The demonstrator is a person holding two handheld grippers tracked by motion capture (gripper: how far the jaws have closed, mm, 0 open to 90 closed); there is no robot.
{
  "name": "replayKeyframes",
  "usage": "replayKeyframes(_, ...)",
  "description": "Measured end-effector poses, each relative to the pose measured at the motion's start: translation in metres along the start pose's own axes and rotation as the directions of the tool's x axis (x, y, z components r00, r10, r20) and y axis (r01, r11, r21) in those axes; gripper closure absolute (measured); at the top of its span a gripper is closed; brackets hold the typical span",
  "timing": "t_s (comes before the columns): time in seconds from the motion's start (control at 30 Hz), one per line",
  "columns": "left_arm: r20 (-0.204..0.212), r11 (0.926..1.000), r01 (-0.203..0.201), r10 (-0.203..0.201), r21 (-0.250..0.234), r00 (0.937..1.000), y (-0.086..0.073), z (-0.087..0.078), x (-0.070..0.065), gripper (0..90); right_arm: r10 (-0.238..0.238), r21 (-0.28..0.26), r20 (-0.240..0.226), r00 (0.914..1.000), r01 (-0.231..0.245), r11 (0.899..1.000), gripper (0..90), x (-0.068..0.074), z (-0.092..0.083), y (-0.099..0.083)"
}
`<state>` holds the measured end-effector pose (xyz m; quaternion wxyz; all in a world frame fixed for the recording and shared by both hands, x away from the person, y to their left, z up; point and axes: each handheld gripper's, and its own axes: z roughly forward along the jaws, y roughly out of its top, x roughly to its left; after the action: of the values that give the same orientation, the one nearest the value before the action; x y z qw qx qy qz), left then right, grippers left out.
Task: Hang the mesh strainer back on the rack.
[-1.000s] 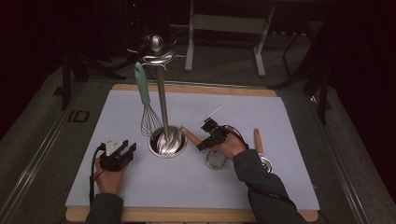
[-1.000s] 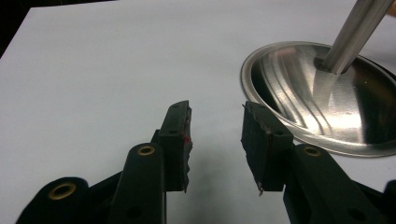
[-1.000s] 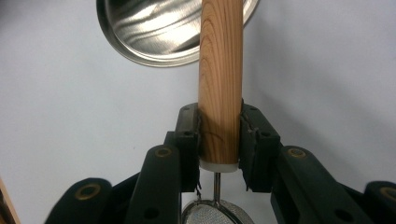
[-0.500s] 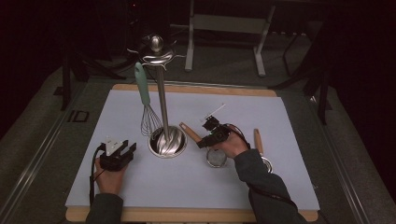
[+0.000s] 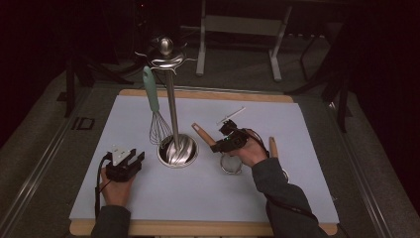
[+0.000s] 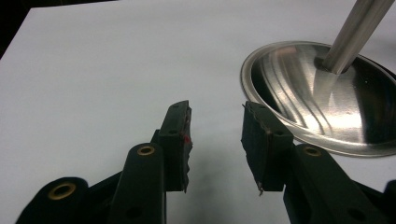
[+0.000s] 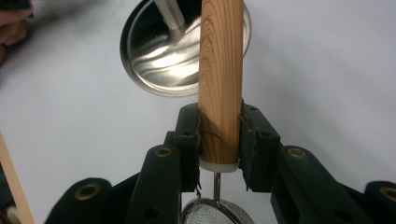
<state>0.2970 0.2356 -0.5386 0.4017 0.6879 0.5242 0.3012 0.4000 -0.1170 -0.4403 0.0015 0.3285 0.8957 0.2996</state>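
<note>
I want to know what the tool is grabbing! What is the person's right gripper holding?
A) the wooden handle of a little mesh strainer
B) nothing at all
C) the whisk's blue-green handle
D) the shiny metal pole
A: in the right gripper view, the right gripper has its fingers pressed on both sides of the strainer's wooden handle, and the strainer's mesh bowl sits just below.

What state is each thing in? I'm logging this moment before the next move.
Left gripper: open, empty, beside the stand's base.
Right gripper: shut on the strainer's wooden handle.
Strainer: held by the handle, mesh end toward the hand.
Whisk: hanging on the stand, wires down.
Stand: upright on the mat.
Second wooden handle: lying on the mat.
</note>
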Motion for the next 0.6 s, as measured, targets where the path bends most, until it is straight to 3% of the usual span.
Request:
replayKeyframes(0.37, -0.002, 1.0000, -0.002, 0.002, 0.000, 1.0000, 0.000, 0.000, 0.000, 62.1, -0.013, -0.089, -0.012, 0.9998, 0.012, 0.996, 71.1, 0.000, -0.015, 0.000)
replayKeyframes(0.6, -0.002, 1.0000, -0.003, 0.003, 0.001, 1.0000, 0.000, 0.000, 0.000, 62.1, -0.023, -0.159, -0.022, 0.9995, 0.019, 0.987, 71.1, 0.001, -0.031, -0.001)
